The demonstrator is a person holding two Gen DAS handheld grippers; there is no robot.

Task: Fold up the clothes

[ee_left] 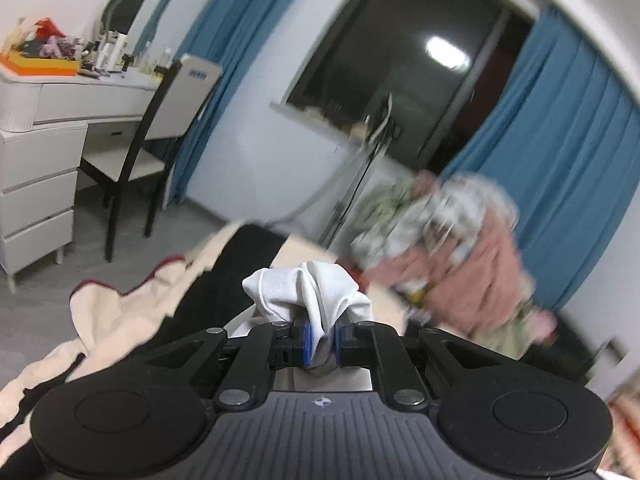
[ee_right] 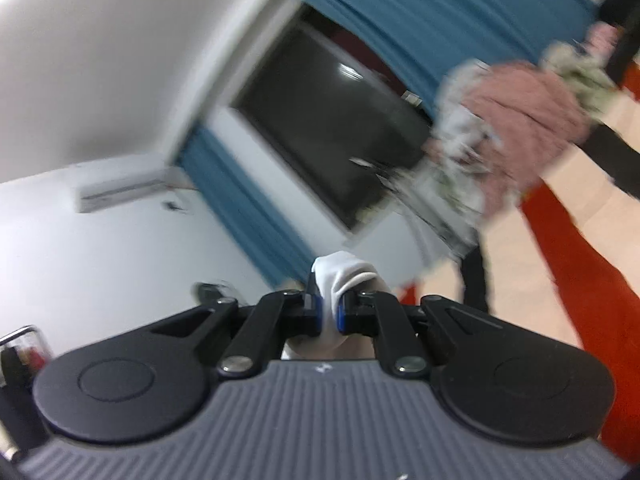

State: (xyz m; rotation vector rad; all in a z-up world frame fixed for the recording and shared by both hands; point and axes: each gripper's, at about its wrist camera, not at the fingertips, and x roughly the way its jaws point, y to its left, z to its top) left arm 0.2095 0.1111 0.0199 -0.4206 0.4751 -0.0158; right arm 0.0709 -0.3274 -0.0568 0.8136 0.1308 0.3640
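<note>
1. The left gripper [ee_left: 320, 334] has its two blue pads squeezed tight on a bunch of white cloth [ee_left: 310, 292].
2. The white cloth puffs up above the pads in soft folds. A small bit of it pokes out below them too.
3. The right gripper [ee_right: 329, 314] is also pinched tight on white cloth [ee_right: 344, 276]. Only a small lump of cloth shows above its pads.
4. It is not clear from the pictures if both grippers hold the same piece of cloth.
5. Under the left gripper is a bed [ee_left: 120, 320] with a cream cover that has black stripes and a dark red edge.
6. A blurry pile of clothes [ee_left: 452, 248] sits on the bed, past the white cloth and to the right. It is pink, with bits of white and green pattern.
7. In the right view the same pile [ee_right: 520, 128] is up high on the right, well apart from the gripper. This picture is tilted and blurry.
8. Behind the bed is a dark window [ee_left: 400, 64] with blue curtains [ee_left: 560, 152] on both sides.
9. On the left of the left view stands a white dressing table [ee_left: 44, 128] with a mirror and many little things on top.
10. A chair [ee_left: 140, 152] with dark legs and a white seat stands just beside the table.
11. In the right view a white air conditioner [ee_right: 120, 190] hangs on the wall.
</note>
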